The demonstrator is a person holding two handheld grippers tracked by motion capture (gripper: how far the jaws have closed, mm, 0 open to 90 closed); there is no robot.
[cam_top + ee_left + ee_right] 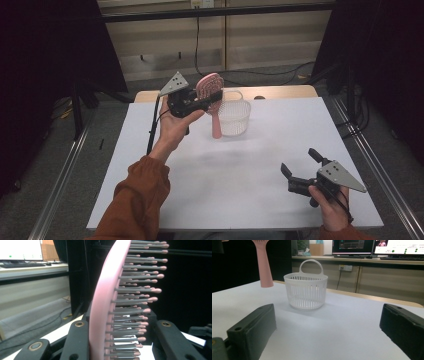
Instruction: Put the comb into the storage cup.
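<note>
At about five o'clock on the white table (225, 190), the right gripper (300, 167) rests low in a hand near the front edge, its jaws spread wide with nothing between them, aimed toward eleven o'clock. Farther off, the left forearm in a rust sleeve (140, 195) rises steeply; the left gripper (210, 97) is held aloft, jaws pinching the head of the pink hairbrush (212, 100), handle hanging down. Just beside it, at twelve o'clock, stands the white basket (234, 117)
</note>
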